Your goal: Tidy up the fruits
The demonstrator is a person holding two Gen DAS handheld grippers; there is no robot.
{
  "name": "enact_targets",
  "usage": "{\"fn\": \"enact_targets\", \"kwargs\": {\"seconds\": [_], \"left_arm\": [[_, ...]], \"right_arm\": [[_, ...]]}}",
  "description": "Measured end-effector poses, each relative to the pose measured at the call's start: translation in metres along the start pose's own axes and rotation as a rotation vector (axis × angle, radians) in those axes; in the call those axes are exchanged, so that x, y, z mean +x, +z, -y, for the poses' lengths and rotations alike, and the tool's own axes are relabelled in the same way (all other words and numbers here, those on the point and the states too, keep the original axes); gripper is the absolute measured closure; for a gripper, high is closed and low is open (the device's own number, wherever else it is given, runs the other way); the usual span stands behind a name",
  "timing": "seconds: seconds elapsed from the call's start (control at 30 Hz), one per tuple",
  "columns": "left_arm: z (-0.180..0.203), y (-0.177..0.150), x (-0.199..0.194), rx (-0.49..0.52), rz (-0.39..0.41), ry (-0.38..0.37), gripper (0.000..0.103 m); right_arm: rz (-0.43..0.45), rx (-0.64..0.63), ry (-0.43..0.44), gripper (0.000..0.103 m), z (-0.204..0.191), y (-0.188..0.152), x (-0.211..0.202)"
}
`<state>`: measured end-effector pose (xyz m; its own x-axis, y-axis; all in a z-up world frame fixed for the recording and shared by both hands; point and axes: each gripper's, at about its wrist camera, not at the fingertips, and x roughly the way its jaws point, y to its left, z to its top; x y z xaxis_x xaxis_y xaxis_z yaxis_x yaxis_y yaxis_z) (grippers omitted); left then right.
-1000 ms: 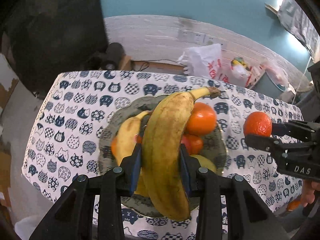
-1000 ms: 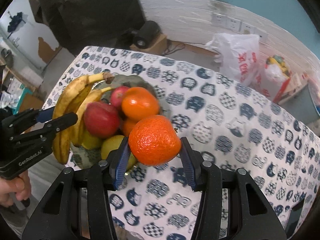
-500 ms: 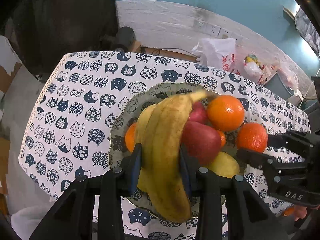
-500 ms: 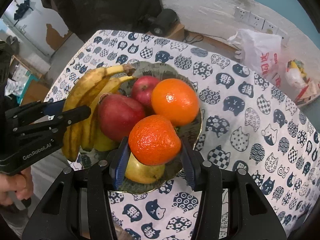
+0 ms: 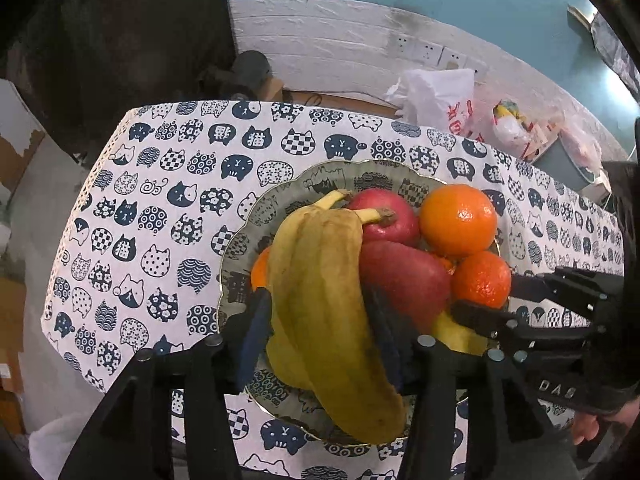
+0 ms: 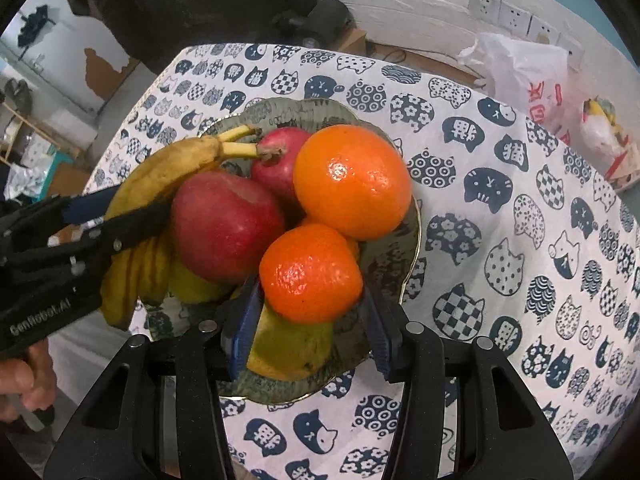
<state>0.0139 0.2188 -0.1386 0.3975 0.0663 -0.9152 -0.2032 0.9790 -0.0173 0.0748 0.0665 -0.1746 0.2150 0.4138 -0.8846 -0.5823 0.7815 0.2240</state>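
Spreading out beneath both my grippers is the cat-print tablecloth, the largest thing here, and on it, straight ahead of my fingers, sits the scalloped plate heaped with fruit. My left gripper has just been opening; its blue pads stand on either side of the banana bunch, which lies on the plate's near-left side, with a gap showing at the left pad, so the bunch is released. My right gripper is clenched on the small mandarin, holding it on the pile at the plate's near edge.

My left view alone shows a sliver of orange fruit behind the bananas, while my right view alone shows the greenish-yellow pear fully, under the mandarin.

Counting across both views: one plate; two bananas in the bunch for certain, perhaps more; two red apples; one large orange; one mandarin; one pear. Beyond the table's far edge lies one white plastic bag.
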Motion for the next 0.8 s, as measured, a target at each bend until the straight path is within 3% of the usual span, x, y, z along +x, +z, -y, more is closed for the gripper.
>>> {"fn": "enact_targets", "kwargs": {"seconds": [0.17,0.27,0.57,0.8], "left_arm": [[-0.001,-0.001,-0.003,-0.005,-0.002,0.013,0.038],[-0.001,-0.002,-0.008,-0.009,0.004,0.01,0.037],[0.012,-0.005,-0.029,0.012,0.028,-0.008,0.032],[0.021,-0.012,-0.055,0.03,0.053,-0.001,0.024]], "right_arm": [[0.009,0.021,-0.003,0.046,0.007,0.0,-0.007],[0.02,0.032,0.0,0.041,0.011,-0.001,-0.016],[0.04,0.022,-0.006,0.04,0.014,-0.007,-0.034],[0.11,-0.032,-0.066,0.037,0.005,-0.014,-0.073]]}}
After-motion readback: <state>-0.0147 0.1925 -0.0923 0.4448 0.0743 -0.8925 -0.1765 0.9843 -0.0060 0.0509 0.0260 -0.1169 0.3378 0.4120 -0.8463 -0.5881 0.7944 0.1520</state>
